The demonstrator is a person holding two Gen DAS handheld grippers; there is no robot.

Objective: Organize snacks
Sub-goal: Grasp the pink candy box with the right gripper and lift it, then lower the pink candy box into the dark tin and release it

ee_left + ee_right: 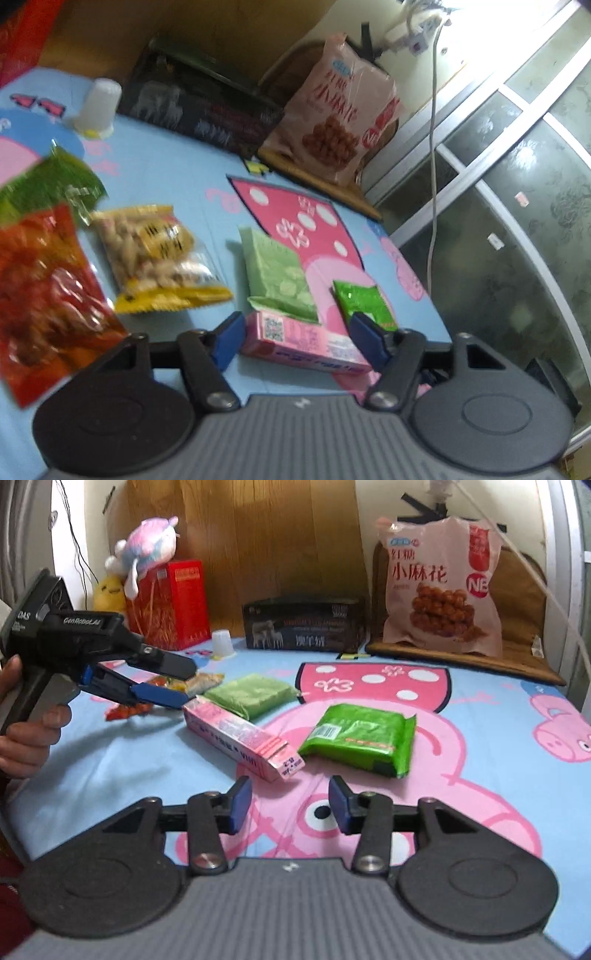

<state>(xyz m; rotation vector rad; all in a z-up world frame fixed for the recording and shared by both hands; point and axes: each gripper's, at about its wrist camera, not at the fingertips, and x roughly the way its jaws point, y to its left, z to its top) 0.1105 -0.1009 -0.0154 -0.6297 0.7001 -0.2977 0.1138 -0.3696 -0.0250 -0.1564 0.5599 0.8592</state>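
Note:
A pink carton [303, 339] lies on the blue cartoon sheet [166, 177]. My left gripper [299, 341] stands open around the carton's far end, blue pads either side and not pressing. The right wrist view shows that left gripper [188, 685] at the left, held by a hand [22, 738], tips by the pink carton [240, 734]. My right gripper [290, 805] is open and empty, just short of the carton's near end. A dark green packet [362, 738] lies right of the carton and a pale green packet [251, 694] behind it.
A yellow peanut bag [159, 254], a red bag [48, 295] and a green bag [44, 184] lie further left. At the back stand a large pink snack bag [439, 587], a dark box [306, 627], a white cup [223, 642], a red gift bag [170, 602] and plush toys [147, 546].

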